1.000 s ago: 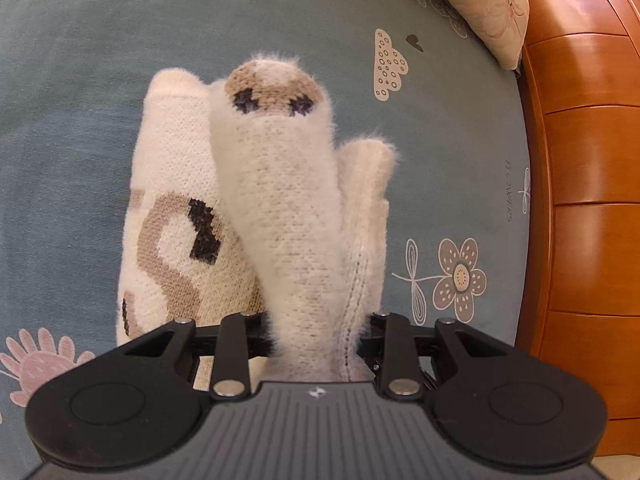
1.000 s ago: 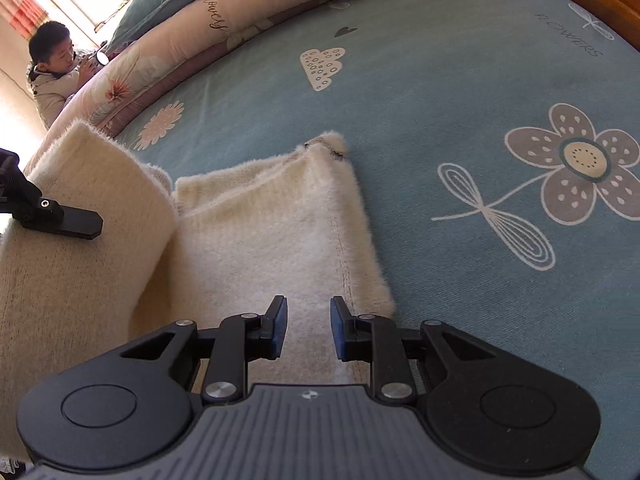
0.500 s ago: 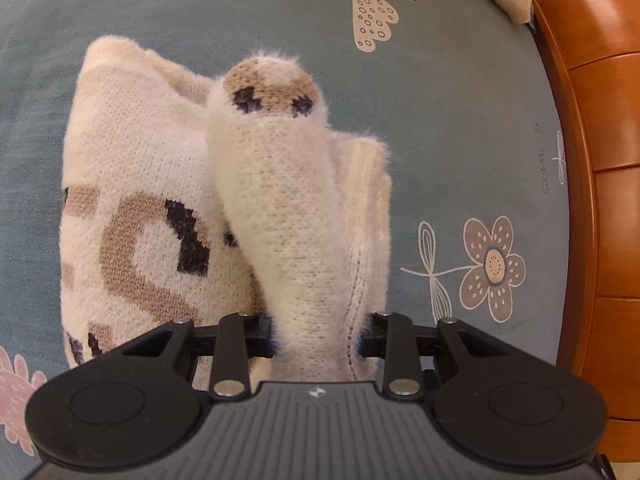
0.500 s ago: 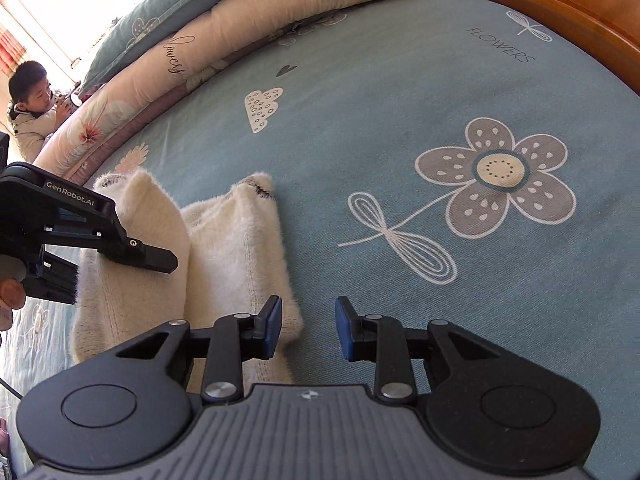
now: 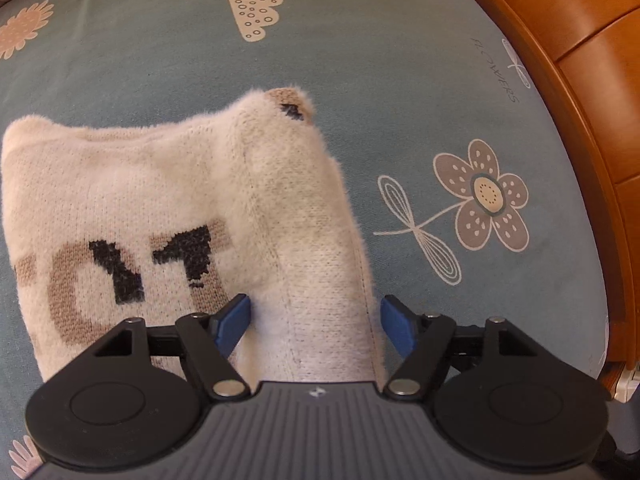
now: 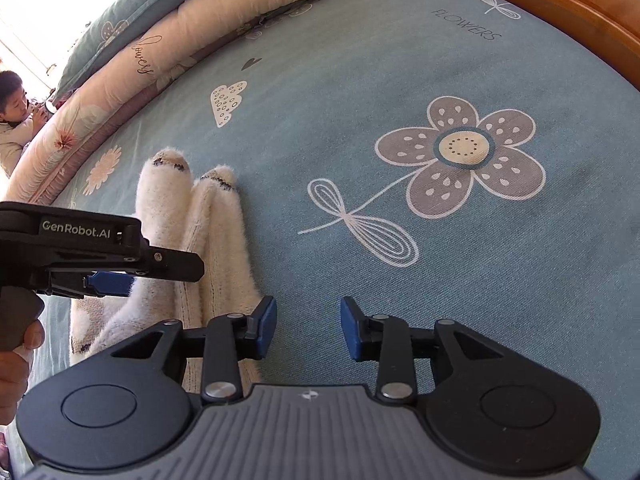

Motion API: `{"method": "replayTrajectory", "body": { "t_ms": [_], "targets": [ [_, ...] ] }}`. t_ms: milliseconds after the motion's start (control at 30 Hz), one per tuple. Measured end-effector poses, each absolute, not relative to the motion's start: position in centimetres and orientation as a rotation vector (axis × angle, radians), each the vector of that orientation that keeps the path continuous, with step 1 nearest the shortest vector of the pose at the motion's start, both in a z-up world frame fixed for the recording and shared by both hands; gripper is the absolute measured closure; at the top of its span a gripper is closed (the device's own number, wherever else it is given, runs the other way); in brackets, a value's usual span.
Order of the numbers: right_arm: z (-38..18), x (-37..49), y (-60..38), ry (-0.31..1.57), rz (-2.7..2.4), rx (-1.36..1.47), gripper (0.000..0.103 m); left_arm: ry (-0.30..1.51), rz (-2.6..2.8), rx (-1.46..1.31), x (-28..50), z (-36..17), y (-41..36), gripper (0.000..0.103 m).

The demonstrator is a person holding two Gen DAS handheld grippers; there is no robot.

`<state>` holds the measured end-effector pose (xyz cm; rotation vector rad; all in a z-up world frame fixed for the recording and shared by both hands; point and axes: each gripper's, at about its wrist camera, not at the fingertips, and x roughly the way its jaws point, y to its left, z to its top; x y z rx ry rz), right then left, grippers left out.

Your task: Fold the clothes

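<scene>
Lying lower left on the bed, the cream sweater has its sleeve between the left gripper's wide fingers; the right gripper's fingers spread over bare sheet.

Bright daylight blows out the upper-left window; sharp focus, fisheye-curved edges.

The sweater — fuzzy cream knit with tan-and-black lettering — lies folded on the bed, one sleeve on top.
</scene>
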<state>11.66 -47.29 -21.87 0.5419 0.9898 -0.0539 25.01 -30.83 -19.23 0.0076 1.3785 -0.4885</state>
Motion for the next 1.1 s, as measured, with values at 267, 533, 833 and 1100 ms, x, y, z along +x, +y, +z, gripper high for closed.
{"method": "replayTrajectory", "body": {
  "t_ms": [267,533,833,1100],
  "targets": [
    [-20.9,9.8,-47.2,0.989,0.117,0.707,0.044,1.267,-0.581,0.059,23.6,-17.0,-26.1,0.032],
    [-21.4,7.2,-43.4,1.076,0.249,0.871,0.02,1.09,-0.55,0.284,18.7,-16.3,-21.6,0.032],
    [-21.1,8.9,-37.9,1.093,0.211,0.667,0.064,0.914,-0.566,0.446,14.6,-17.1,-21.5,0.031],
    [-21.1,9.6,-39.6,1.119,0.148,0.65,0.068,0.944,-0.635,0.443,14.1,-18.1,-22.1,0.029]
  ]
}}
